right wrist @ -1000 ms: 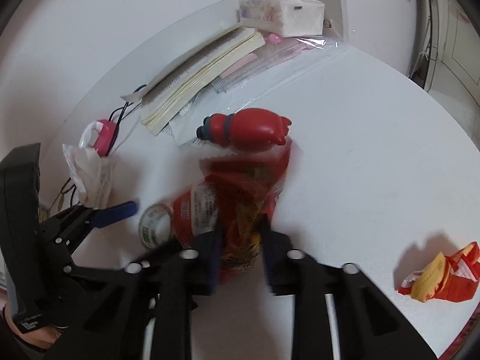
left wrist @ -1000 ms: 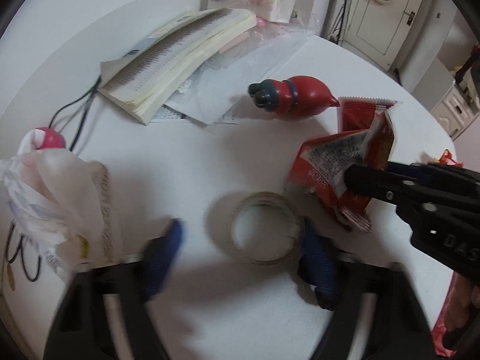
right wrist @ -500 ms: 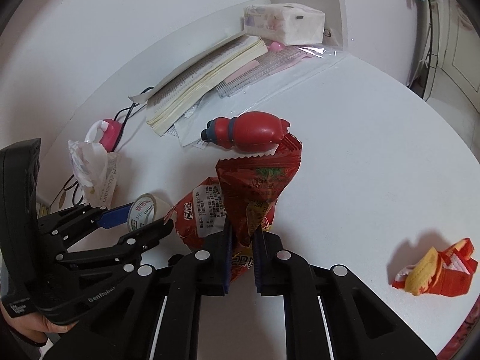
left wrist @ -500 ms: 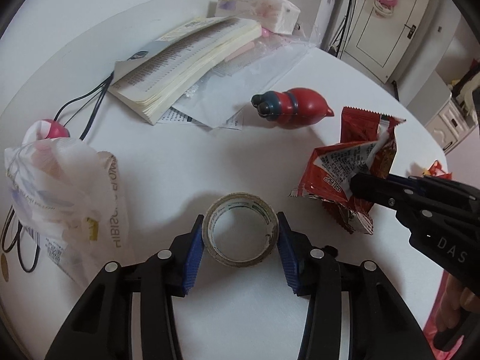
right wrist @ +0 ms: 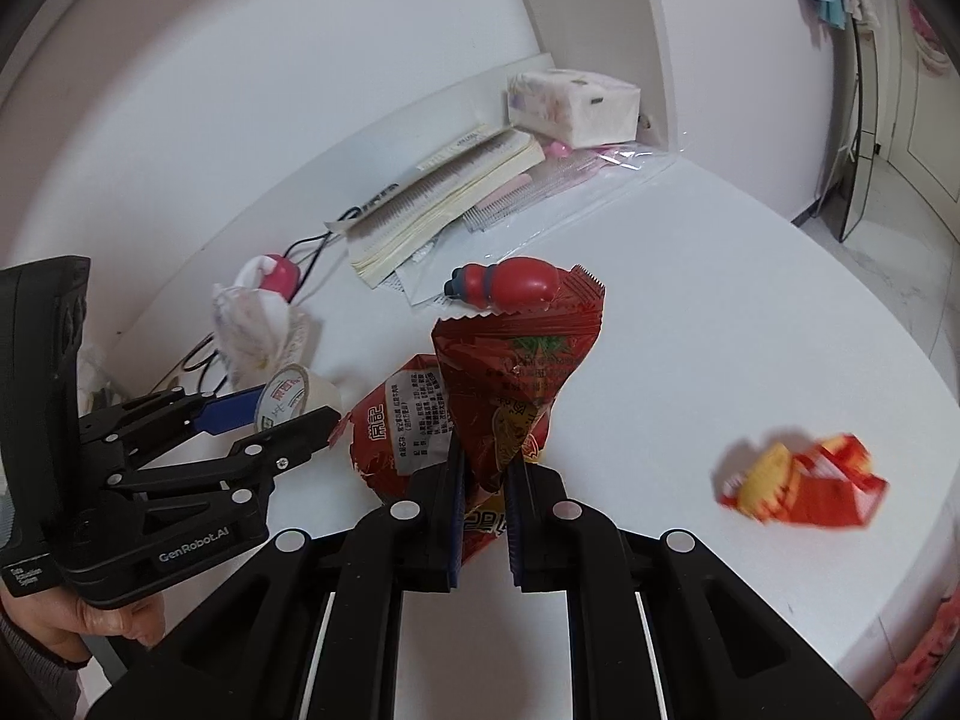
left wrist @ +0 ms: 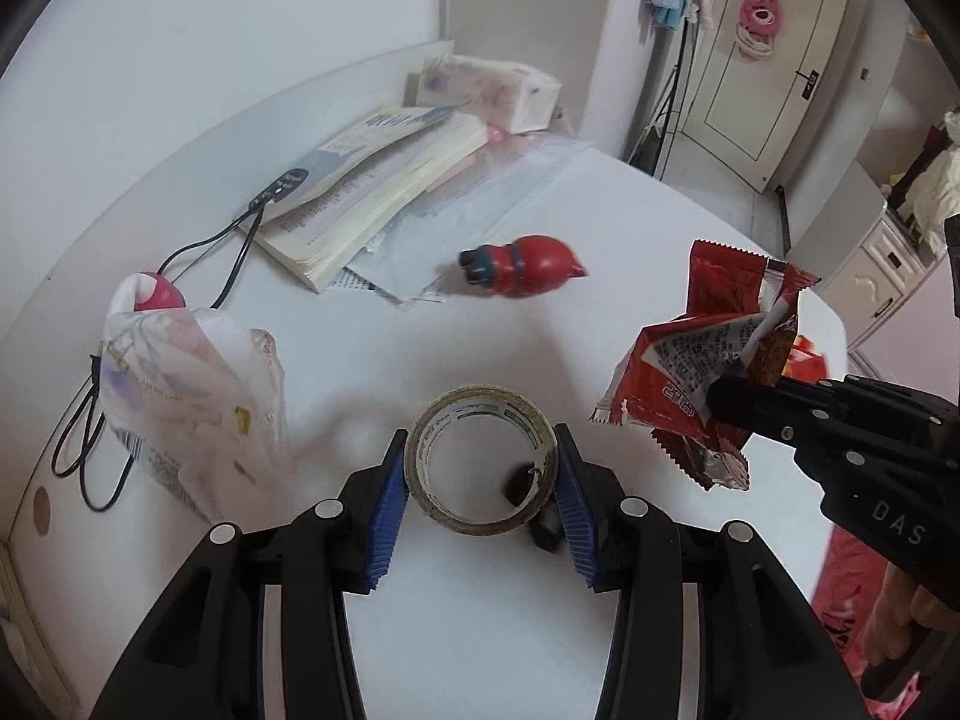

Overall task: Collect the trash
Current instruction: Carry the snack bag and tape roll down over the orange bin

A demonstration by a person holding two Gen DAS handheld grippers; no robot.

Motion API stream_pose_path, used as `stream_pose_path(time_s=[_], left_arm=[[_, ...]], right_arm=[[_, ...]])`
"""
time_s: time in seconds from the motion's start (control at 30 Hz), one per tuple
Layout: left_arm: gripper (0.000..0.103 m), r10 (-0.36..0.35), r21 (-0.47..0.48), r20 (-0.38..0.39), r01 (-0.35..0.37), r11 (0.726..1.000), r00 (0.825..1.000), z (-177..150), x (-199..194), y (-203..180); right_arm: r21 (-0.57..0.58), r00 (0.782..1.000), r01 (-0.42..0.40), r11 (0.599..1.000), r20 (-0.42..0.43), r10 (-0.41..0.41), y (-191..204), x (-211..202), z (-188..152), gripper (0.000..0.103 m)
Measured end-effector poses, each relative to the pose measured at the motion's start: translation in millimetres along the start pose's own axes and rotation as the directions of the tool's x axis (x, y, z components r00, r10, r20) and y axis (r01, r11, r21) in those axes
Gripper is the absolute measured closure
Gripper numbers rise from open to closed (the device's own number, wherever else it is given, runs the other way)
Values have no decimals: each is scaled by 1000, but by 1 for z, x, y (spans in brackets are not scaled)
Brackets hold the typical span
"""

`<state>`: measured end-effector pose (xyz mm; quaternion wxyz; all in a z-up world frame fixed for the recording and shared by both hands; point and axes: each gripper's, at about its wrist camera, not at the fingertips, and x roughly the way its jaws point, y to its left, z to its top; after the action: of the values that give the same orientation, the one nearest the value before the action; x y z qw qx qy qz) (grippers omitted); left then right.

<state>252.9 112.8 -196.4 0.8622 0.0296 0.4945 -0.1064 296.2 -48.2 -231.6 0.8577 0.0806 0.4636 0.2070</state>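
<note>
My left gripper was clamped on a tape roll, its blue pads pressing both sides; a second earlier the roll lay flat between open jaws, and now it hung clear of the white table. My right gripper pinched two red snack wrappers, also lifted (they had rested beside a red toy). Both loads seemed ready to carry off. One crumpled red-and-yellow wrapper remained on the table, well apart to the right.

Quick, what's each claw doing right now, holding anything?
Left claw: closed on the tape roll.
Right claw: closed on red snack wrappers.
</note>
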Motion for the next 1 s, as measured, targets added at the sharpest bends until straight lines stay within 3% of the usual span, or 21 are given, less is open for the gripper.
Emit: stream_pose_path(time_s=[0.33, 0.63, 0.8, 1.0], left_arm=[[55, -17, 58, 26, 16, 998, 1000, -22, -41, -73], [55, -82, 158, 26, 76, 984, 996, -41, -60, -159], [55, -133, 241, 4, 128, 962, 991, -46, -57, -210], [55, -201, 350, -53, 207, 914, 978, -55, -40, -273]], right_arm=[[-11, 999, -8, 1000, 36, 8, -16, -86, -46, 91], [63, 997, 47, 997, 64, -51, -68, -155, -98, 91], [130, 991, 89, 987, 86, -101, -104, -192, -130, 91], [249, 978, 158, 956, 91, -185, -152, -228, -172, 91]])
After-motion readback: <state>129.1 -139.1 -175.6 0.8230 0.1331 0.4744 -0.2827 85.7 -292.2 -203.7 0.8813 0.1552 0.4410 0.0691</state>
